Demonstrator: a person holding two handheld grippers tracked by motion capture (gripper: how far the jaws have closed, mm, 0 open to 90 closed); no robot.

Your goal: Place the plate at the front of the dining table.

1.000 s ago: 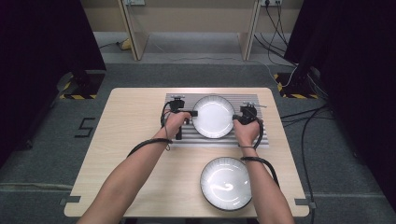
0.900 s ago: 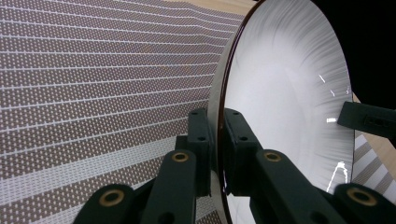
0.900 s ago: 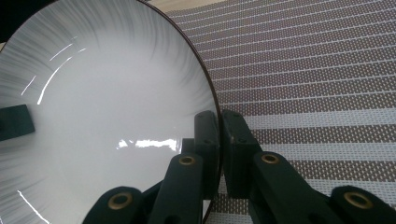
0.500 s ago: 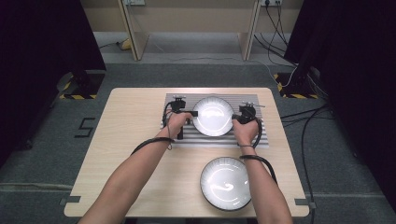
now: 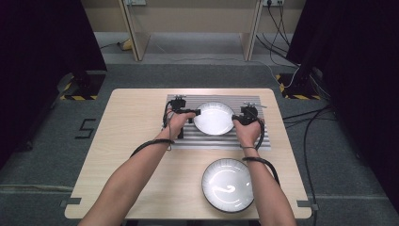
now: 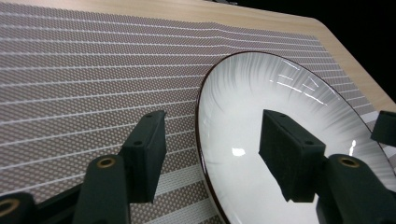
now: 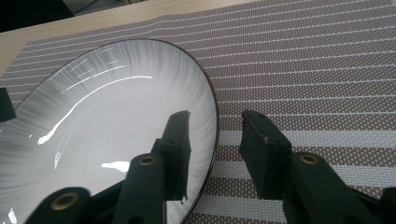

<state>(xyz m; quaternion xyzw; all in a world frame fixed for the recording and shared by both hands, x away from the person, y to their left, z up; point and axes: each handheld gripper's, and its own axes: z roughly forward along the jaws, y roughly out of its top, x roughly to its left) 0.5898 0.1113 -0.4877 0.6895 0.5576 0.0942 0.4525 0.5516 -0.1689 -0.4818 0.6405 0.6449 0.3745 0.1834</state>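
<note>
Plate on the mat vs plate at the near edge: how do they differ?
The plate on the striped mat has both open grippers straddling its rim; the near plate is untouched. The mat plate lies on the striped mat; the near one on bare table. Both are white with dark rims.

High view: overhead, facing forward and down on the surface (image 5: 141, 141).
Gripper views: low, close, facing inward from opposite sides.
Shared: plate (image 5: 214, 118) on striped mat (image 5: 254, 141).

1. My left gripper (image 6: 205, 158) has black jaws with blocky foam pads (image 6: 148, 154) and brass rivets.
2. My right gripper (image 7: 215, 154) matches it.
3. Black cables (image 5: 149, 143) loop by my bare, sleeveless forearms.
</note>
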